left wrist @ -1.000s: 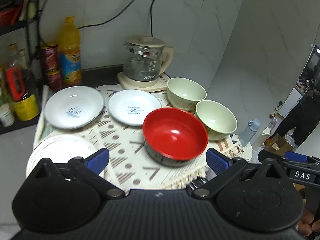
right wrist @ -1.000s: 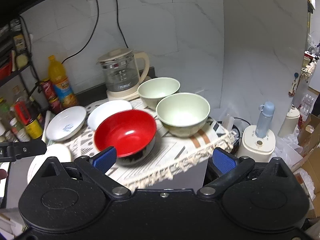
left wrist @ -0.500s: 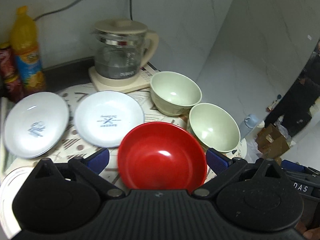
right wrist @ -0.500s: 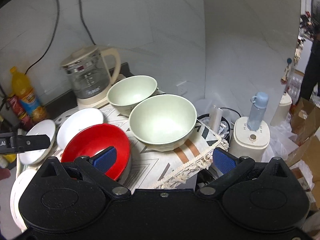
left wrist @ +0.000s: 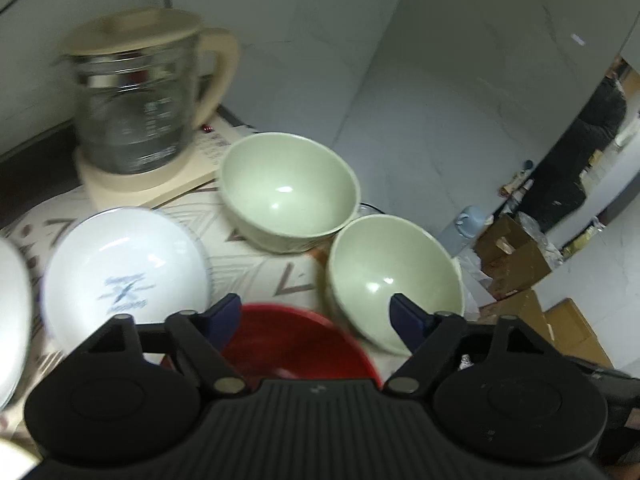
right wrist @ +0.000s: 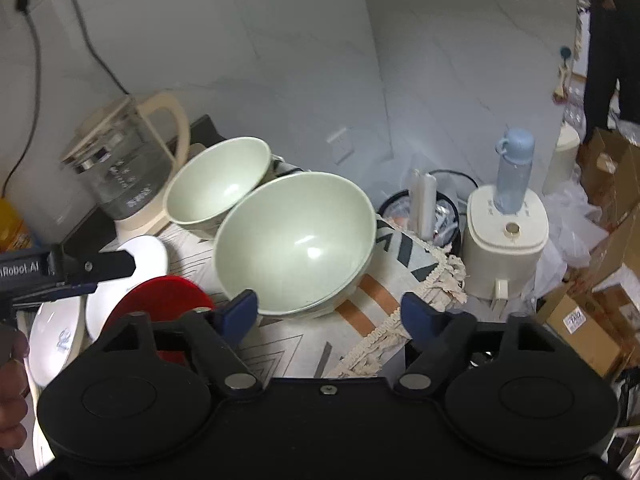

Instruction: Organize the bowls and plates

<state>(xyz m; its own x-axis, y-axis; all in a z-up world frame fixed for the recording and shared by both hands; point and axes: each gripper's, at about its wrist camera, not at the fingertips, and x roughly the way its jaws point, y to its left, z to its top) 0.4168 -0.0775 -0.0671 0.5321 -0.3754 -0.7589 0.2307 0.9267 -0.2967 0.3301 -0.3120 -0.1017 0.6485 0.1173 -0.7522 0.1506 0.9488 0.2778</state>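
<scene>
Two pale green bowls stand on a patterned cloth: a far one by the kettle and a near one at the table's right edge. A red bowl sits in front of them. White plates lie to the left. My left gripper is open and empty above the red bowl's far rim. My right gripper is open and empty, just in front of the near green bowl. The left gripper also shows in the right wrist view.
A glass kettle stands at the back by the wall. The fringed cloth edge marks the table's right side. Beyond it are a white appliance with a blue bottle, a bin and cardboard boxes.
Both grippers have moved forward and to the right, closer to the green bowls. The bowls and plates have not moved. Both stay open.
</scene>
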